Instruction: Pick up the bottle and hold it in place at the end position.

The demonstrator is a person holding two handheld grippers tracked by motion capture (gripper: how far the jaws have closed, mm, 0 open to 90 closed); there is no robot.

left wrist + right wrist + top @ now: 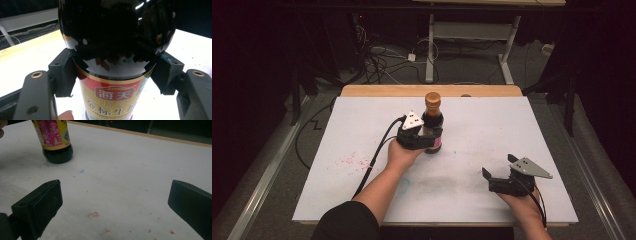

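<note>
A dark sauce bottle with a brown cap stands upright on the white table sheet, a little behind its middle. My left gripper is shut on the bottle's body, just above its yellow and red label; both pads press its sides. In the right gripper view the bottle rests with its base on the sheet, at the upper left. My right gripper hovers low near the front right of the table, open, with nothing between its jaws.
Red speckles mark the sheet at the left, and small red marks lie under the right gripper. A wooden edge borders the table's far side. Cables and a desk frame sit on the floor beyond.
</note>
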